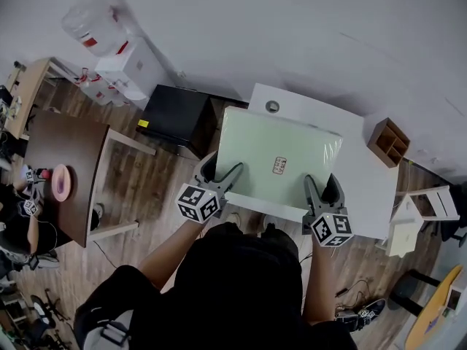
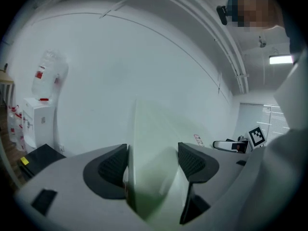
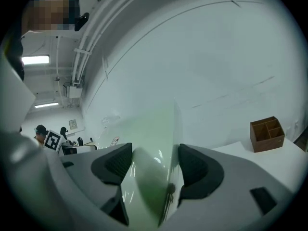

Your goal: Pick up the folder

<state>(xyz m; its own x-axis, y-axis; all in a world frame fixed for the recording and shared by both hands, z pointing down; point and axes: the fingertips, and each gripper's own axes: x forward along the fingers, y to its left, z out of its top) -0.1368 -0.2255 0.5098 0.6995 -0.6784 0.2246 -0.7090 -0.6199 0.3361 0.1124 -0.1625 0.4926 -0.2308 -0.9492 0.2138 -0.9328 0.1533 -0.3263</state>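
A pale green folder (image 1: 281,159) with a small red label is held above the white table (image 1: 365,159), spanning between both grippers. My left gripper (image 1: 221,173) is shut on the folder's near left edge. My right gripper (image 1: 323,188) is shut on its near right edge. In the left gripper view the folder (image 2: 154,162) runs edge-on between the dark pads (image 2: 113,170), which press on it. In the right gripper view the folder (image 3: 151,167) is likewise clamped between the pads (image 3: 195,170).
A brown wooden organizer (image 1: 388,142) stands at the table's right end, also seen in the right gripper view as the organizer (image 3: 267,134). A black box (image 1: 177,115) sits on the floor left of the table, next to a brown table (image 1: 62,166). A water dispenser (image 1: 117,49) stands by the wall.
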